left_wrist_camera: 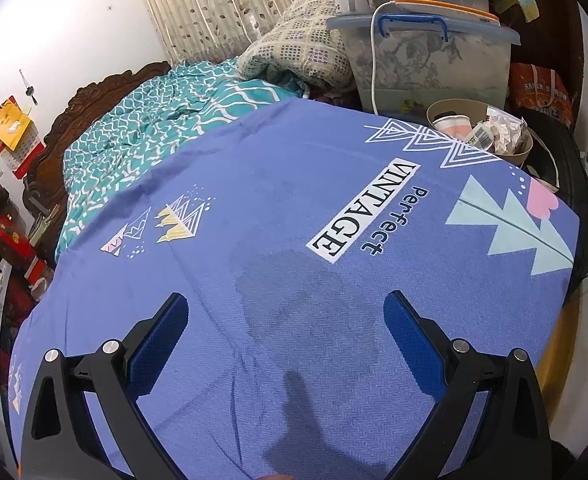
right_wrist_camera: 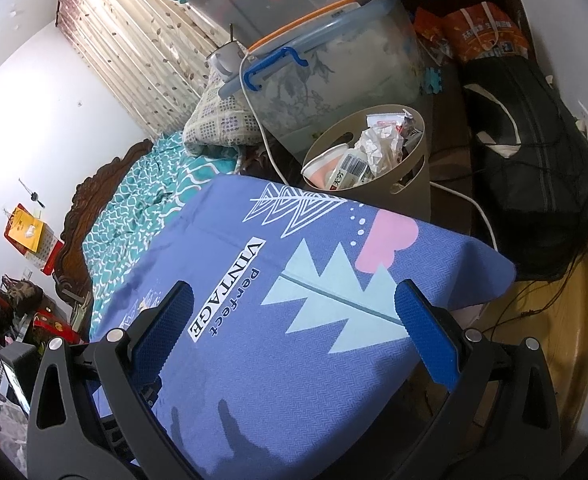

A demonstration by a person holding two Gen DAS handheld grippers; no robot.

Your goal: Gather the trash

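A beige waste bin (right_wrist_camera: 407, 184) stands just past the far edge of a table covered by a blue printed cloth (right_wrist_camera: 294, 360). Inside it lie crumpled paper (right_wrist_camera: 379, 144), a paper cup (right_wrist_camera: 325, 166) and a small labelled bottle (right_wrist_camera: 349, 168). The left wrist view shows the same bin (left_wrist_camera: 519, 152) at the upper right, with crumpled trash (left_wrist_camera: 503, 128) in it. My left gripper (left_wrist_camera: 286, 312) hovers open over the bare cloth (left_wrist_camera: 294, 240). My right gripper (right_wrist_camera: 294, 304) is open too, above the cloth near its right corner. Neither holds anything.
Behind the bin sit clear storage boxes (right_wrist_camera: 333, 68) with a blue handle and a white cable (right_wrist_camera: 469, 204). A black bag (right_wrist_camera: 533, 160) lies on the floor to the right. A bed with teal bedding (left_wrist_camera: 142, 136) and a folded quilt (left_wrist_camera: 294, 40) runs along the left.
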